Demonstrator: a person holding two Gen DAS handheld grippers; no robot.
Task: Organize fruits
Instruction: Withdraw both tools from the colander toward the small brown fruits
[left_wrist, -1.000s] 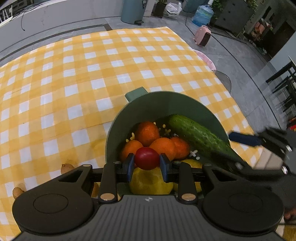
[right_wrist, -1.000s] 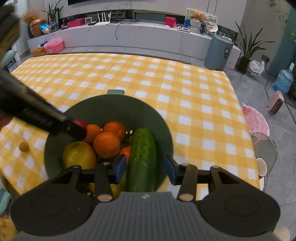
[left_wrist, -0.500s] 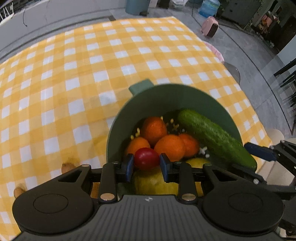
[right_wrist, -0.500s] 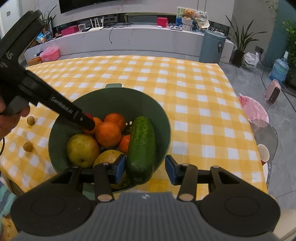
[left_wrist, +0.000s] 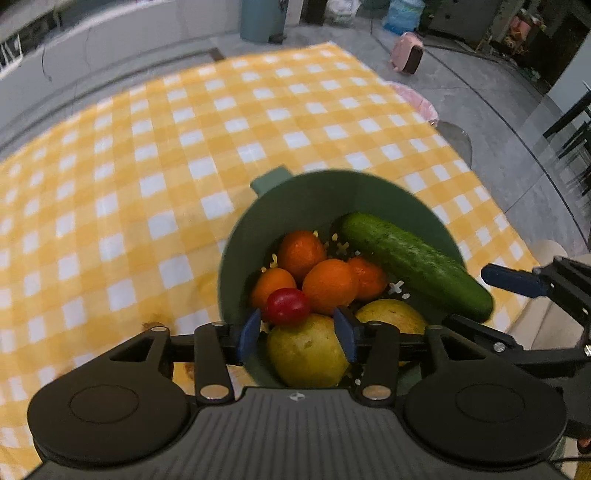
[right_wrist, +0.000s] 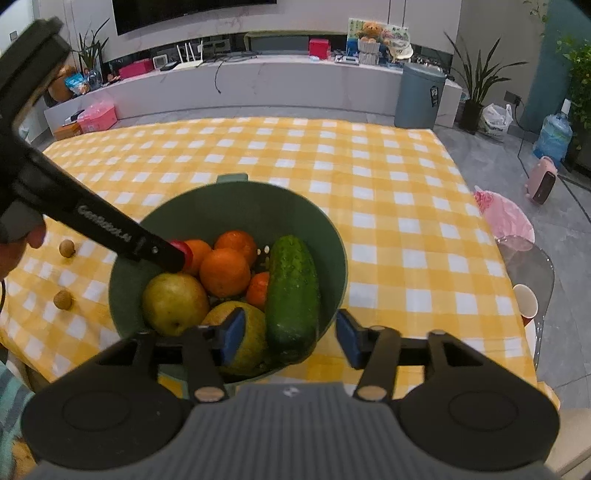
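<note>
Left wrist view: left gripper (left_wrist: 297, 328) released, tomato (left_wrist: 287, 306) resting on bowl (left_wrist: 314, 192) fruit; right gripper (right_wrist: 290, 338) also released.

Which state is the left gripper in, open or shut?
Open: the left gripper has blue pads clear of the red tomato lying in the bowl.

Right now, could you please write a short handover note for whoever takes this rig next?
Left gripper: open, fingers either side of the red cherry tomato, which rests on the pile in the green bowl.
Right gripper: open and holding nothing, at the bowl's near rim by the cucumber.
Done: oranges, two pears, cucumber and tomato are in the bowl.
Left: two small brown fruits lie on the checked cloth to the bowl's left.
</note>
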